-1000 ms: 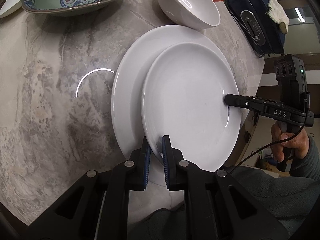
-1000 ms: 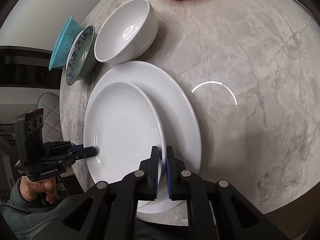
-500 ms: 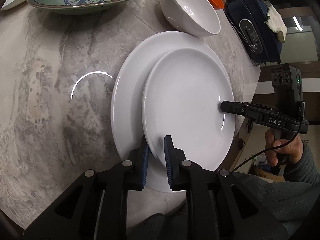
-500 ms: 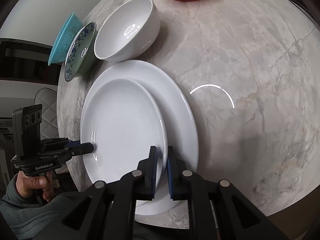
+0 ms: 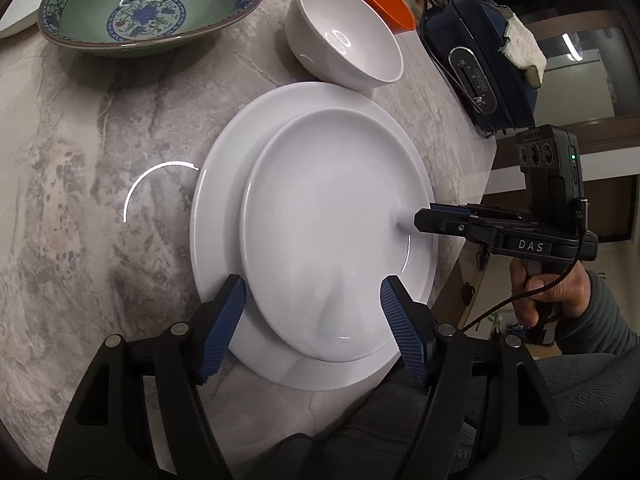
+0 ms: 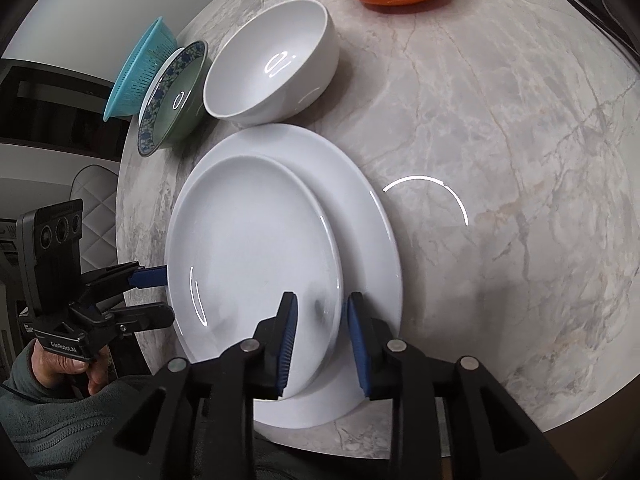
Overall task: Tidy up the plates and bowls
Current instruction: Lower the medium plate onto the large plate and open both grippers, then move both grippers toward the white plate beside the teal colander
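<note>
A small white plate (image 5: 324, 232) lies on a larger white plate (image 5: 224, 184) near the edge of the marble table; both also show in the right wrist view, small (image 6: 248, 248) on large (image 6: 360, 216). My left gripper (image 5: 312, 312) is open, its jaws spread wide on either side of the small plate's near rim. My right gripper (image 6: 320, 320) is open, its jaws apart astride the small plate's opposite rim. Each gripper shows in the other's view, the right (image 5: 424, 218) and the left (image 6: 154, 292).
A white bowl (image 5: 344, 52), a green patterned bowl (image 5: 148, 8) and an orange bowl (image 5: 380, 0) stand behind the plates. A teal colander (image 6: 140, 68) sits behind the green bowl. A dark blue appliance (image 5: 480, 72) is at the right. The table edge (image 5: 460, 264) runs beside the plates.
Both grippers were shut on the small plate's rim and have opened, the left one wide. The small plate now rests on the large plate.
</note>
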Demonstrator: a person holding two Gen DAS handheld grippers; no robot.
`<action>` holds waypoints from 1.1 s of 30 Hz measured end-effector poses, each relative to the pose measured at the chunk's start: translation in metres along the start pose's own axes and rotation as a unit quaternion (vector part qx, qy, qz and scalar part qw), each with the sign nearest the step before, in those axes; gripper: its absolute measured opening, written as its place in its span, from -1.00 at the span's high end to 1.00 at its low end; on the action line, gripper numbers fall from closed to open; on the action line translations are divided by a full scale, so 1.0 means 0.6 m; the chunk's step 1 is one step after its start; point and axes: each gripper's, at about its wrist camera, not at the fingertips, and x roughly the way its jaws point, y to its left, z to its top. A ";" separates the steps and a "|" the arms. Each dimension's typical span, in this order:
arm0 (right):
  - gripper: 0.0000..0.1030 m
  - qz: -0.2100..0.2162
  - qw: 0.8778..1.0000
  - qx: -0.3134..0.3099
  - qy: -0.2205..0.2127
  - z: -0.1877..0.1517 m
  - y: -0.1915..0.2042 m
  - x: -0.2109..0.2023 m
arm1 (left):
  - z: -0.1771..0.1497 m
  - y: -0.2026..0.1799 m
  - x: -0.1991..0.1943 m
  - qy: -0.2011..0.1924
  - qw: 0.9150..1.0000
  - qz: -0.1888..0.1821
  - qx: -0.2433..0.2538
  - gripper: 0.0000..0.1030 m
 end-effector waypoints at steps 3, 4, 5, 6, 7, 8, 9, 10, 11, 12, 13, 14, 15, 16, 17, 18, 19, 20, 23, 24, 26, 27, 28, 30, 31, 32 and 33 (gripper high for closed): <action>0.23 0.002 1.000 0.001 -0.004 0.001 -0.003 -0.009 | -0.004 0.008 -0.026 -0.018 1.000 0.003 -0.011 -0.45; 0.19 0.002 1.000 0.000 -0.007 0.001 -0.004 -0.014 | -0.004 0.011 -0.038 -0.029 0.999 0.001 -0.018 -0.46; 0.19 0.005 1.000 -0.001 -0.014 0.000 -0.006 -0.021 | -0.006 0.017 -0.055 -0.045 0.999 -0.004 -0.027 -0.46; 0.19 0.012 1.000 -0.001 -0.022 0.000 -0.009 -0.031 | -0.007 0.026 -0.074 -0.065 0.997 -0.011 -0.038 -0.51; 0.15 0.022 0.999 0.000 -0.035 -0.001 -0.012 -0.042 | -0.009 0.038 -0.093 -0.085 0.995 -0.021 -0.053 -0.58; 0.11 0.036 0.998 0.005 -0.050 -0.001 -0.017 -0.056 | -0.012 0.054 -0.113 -0.105 0.991 -0.034 -0.070 -0.78; -0.05 0.049 0.996 0.014 -0.068 0.001 -0.025 -0.070 | -0.015 0.073 -0.132 -0.127 0.987 -0.044 -0.088 -0.91; -0.18 0.060 0.994 0.030 -0.088 0.003 -0.036 -0.086 | -0.019 0.094 -0.151 -0.147 0.982 -0.051 -0.107 -0.99; -0.23 0.068 0.991 0.046 -0.110 0.007 -0.049 -0.102 | -0.021 0.116 -0.168 -0.165 0.977 -0.054 -0.126 -0.99; -0.32 0.075 0.987 0.063 -0.130 0.012 -0.061 -0.117 | -0.025 0.140 -0.181 -0.179 0.971 -0.057 -0.148 -0.99; -0.44 0.081 0.982 0.080 -0.148 0.020 -0.074 -0.131 | -0.027 0.163 -0.193 -0.189 0.966 -0.058 -0.168 -0.99; -0.49 0.088 0.978 0.095 -0.161 0.028 -0.083 -0.143 | -0.030 0.184 -0.204 -0.201 0.960 -0.056 -0.188 -0.99; -0.53 0.097 0.975 0.106 -0.172 0.040 -0.090 -0.154 | -0.032 0.200 -0.217 -0.217 0.954 -0.053 -0.200 -0.99; -0.53 0.107 0.971 0.111 -0.182 0.054 -0.093 -0.165 | -0.034 0.211 -0.233 -0.240 0.948 -0.051 -0.203 -0.99; -0.54 0.117 0.968 0.112 -0.191 0.070 -0.090 -0.175 | -0.034 0.222 -0.253 -0.265 0.942 -0.046 -0.198 -0.99; -0.55 0.129 0.965 0.111 -0.201 0.085 -0.085 -0.185 | -0.034 0.223 -0.269 -0.290 0.937 -0.038 -0.190 -0.99; -0.59 0.143 0.961 0.108 -0.211 0.102 -0.080 -0.196 | -0.030 0.227 -0.281 -0.304 0.934 -0.035 -0.183 -0.99; -0.60 0.155 0.957 0.104 -0.221 0.120 -0.070 -0.203 | -0.025 0.231 -0.289 -0.307 0.934 -0.033 -0.179 -0.99; -0.63 0.168 0.956 0.076 -0.229 0.180 -0.029 -0.212 | -0.007 0.243 -0.299 -0.304 0.934 -0.015 -0.185 -0.99; -0.63 0.171 0.957 0.061 -0.226 0.202 -0.010 -0.210 | 0.001 0.251 -0.301 -0.303 0.934 -0.012 -0.191 -0.99; -0.63 0.178 0.960 0.034 -0.214 0.248 0.025 -0.200 | 0.013 0.263 -0.297 -0.284 0.935 -0.013 -0.213 -0.99; -0.63 0.181 0.961 0.021 -0.208 0.271 0.044 -0.193 | 0.023 0.275 -0.293 -0.271 0.935 -0.016 -0.227 -0.99; -0.63 0.184 0.962 0.008 -0.202 0.294 0.063 -0.185 | 0.028 0.284 -0.287 -0.264 0.935 -0.020 -0.237 -0.99; -0.63 0.191 0.964 -0.018 -0.185 0.338 0.104 -0.161 | 0.043 0.302 -0.284 -0.262 0.933 -0.015 -0.245 -0.96; -0.63 0.190 0.965 -0.032 -0.176 0.357 0.124 -0.147 | 0.051 0.309 -0.284 -0.261 0.934 -0.009 -0.245 -0.96; -0.63 0.189 0.967 -0.044 -0.168 0.378 0.146 -0.135 | 0.061 0.317 -0.284 -0.262 0.933 -0.006 -0.245 -0.96; -0.63 0.192 0.967 -0.056 -0.157 0.403 0.166 -0.118 | 0.071 0.326 -0.285 -0.264 0.932 -0.002 -0.249 -0.96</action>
